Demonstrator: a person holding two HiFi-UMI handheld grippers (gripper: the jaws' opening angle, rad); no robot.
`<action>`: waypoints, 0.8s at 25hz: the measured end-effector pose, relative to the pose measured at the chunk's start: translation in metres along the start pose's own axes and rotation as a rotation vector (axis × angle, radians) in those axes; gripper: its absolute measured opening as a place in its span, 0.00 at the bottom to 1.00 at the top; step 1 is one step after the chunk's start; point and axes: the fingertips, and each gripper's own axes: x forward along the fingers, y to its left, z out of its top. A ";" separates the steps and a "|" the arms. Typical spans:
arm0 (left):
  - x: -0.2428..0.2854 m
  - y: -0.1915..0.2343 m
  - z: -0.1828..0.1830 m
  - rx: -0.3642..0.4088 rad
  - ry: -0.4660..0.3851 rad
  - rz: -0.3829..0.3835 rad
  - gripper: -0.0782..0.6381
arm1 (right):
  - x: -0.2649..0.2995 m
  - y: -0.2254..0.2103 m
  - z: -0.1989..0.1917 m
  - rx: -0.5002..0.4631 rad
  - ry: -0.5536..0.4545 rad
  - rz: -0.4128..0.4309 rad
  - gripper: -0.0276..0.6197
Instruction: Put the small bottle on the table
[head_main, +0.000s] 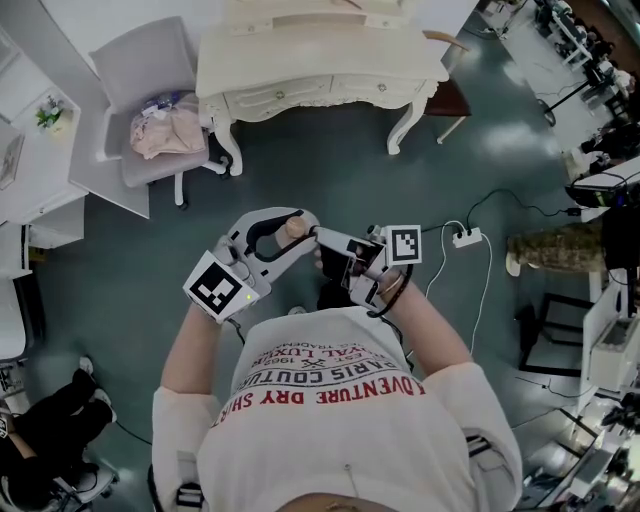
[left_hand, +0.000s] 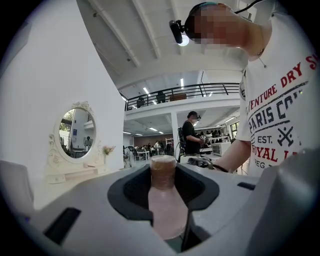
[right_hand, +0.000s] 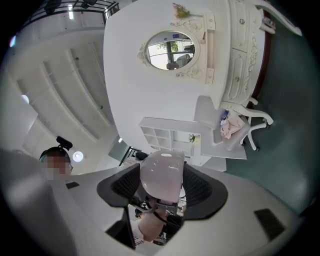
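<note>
The small bottle (head_main: 293, 228), pale pink with a brownish cap, is held in the air in front of my chest. My left gripper (head_main: 305, 233) is shut on its body, and the cap pokes up between the black pads in the left gripper view (left_hand: 163, 172). My right gripper (head_main: 330, 255) comes in from the right with its jaws spread wide on either side of the bottle's rounded end (right_hand: 161, 175); I see no squeeze on it. The cream dressing table (head_main: 320, 60) stands ahead, across open floor.
A grey chair (head_main: 150, 70) with a pink cloth (head_main: 165, 130) stands left of the table, beside white shelves (head_main: 30, 150). A power strip (head_main: 467, 237) and its cable lie on the floor to my right. Another person's legs (head_main: 50, 420) show at lower left. An oval mirror (right_hand: 172, 50) tops the table.
</note>
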 end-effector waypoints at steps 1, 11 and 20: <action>0.000 0.000 -0.003 0.000 -0.001 0.002 0.31 | 0.000 -0.003 0.000 -0.001 0.002 -0.001 0.45; 0.078 0.089 -0.023 0.004 0.020 0.051 0.31 | -0.002 -0.046 0.110 0.030 0.053 0.021 0.45; 0.210 0.200 -0.019 -0.017 0.026 0.128 0.31 | -0.028 -0.071 0.277 0.059 0.124 0.022 0.45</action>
